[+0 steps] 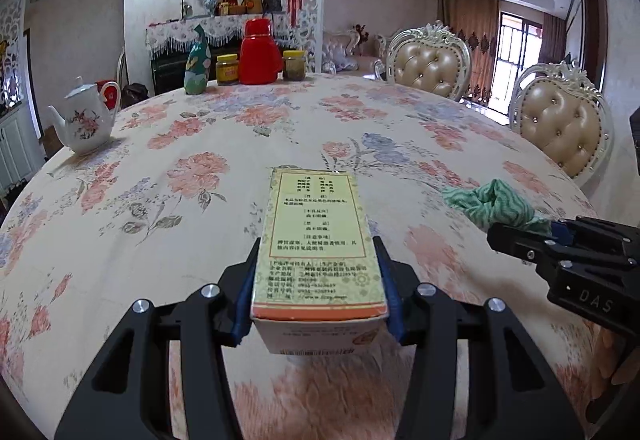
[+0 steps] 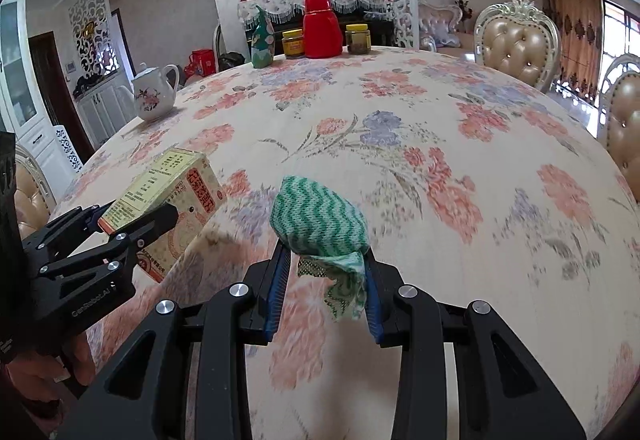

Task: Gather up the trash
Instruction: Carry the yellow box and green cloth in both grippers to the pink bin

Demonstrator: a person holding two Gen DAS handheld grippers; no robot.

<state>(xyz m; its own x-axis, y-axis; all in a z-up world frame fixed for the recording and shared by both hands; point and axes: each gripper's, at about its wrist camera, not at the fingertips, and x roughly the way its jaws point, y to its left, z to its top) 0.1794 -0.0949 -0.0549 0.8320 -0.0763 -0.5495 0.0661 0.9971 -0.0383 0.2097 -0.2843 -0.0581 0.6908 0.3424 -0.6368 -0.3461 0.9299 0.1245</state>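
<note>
A long yellow-green medicine box (image 1: 316, 240) with an orange end sticks out between the blue pads of my left gripper (image 1: 318, 252), which is shut on it above the floral tablecloth. The same box (image 2: 160, 195) shows at the left of the right wrist view, clamped in the left gripper (image 2: 132, 215). My right gripper (image 2: 324, 260) is shut on a crumpled green-and-white zigzag cloth (image 2: 320, 220), a loose end hanging below the pads. From the left wrist view that cloth (image 1: 496, 203) and the right gripper (image 1: 520, 236) lie to the right.
A round table (image 1: 360, 127) carries a white floral teapot (image 1: 86, 119) at the left, and a green bottle (image 1: 198, 63), a red thermos (image 1: 260, 53) and two yellow-lidded jars (image 1: 227, 69) at the far edge. Two padded chairs (image 1: 430, 59) stand at the right.
</note>
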